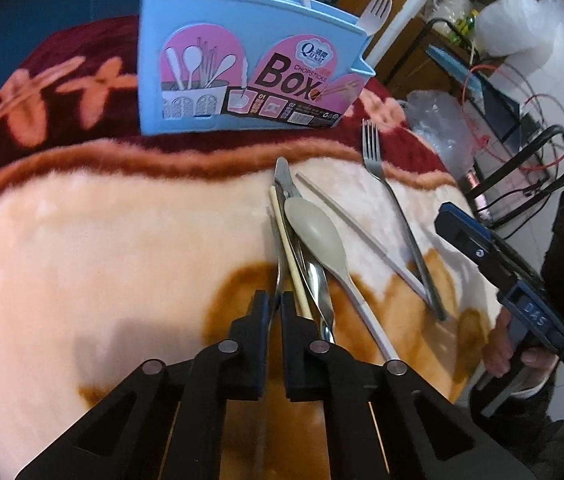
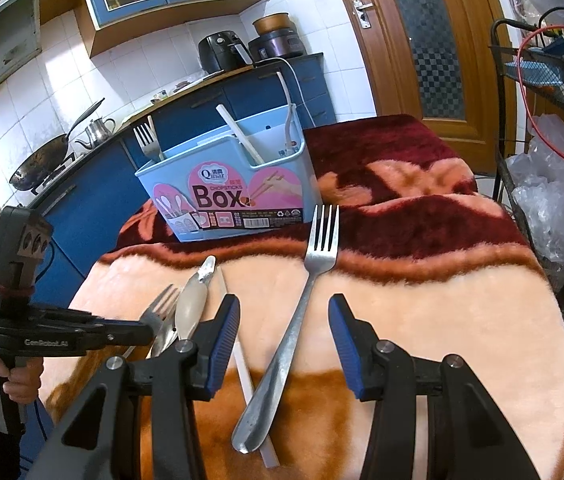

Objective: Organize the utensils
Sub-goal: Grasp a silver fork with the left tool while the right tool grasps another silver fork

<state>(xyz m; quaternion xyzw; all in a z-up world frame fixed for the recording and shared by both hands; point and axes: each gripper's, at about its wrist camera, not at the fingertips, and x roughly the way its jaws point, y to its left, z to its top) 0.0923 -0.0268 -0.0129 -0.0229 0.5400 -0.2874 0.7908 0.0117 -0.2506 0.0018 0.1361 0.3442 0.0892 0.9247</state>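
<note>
The left gripper [image 1: 275,312] has its fingers pinched shut on a metal fork's handle [image 1: 278,280], long axis pointing toward the blue box [image 1: 242,80]; right gripper [image 2: 283,344] hangs half-open, empty

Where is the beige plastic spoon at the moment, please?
In the left wrist view the beige plastic spoon lies mid-frame on the plush blanket, atop the utensil pile, with a pale chopstick just to its right.
</note>
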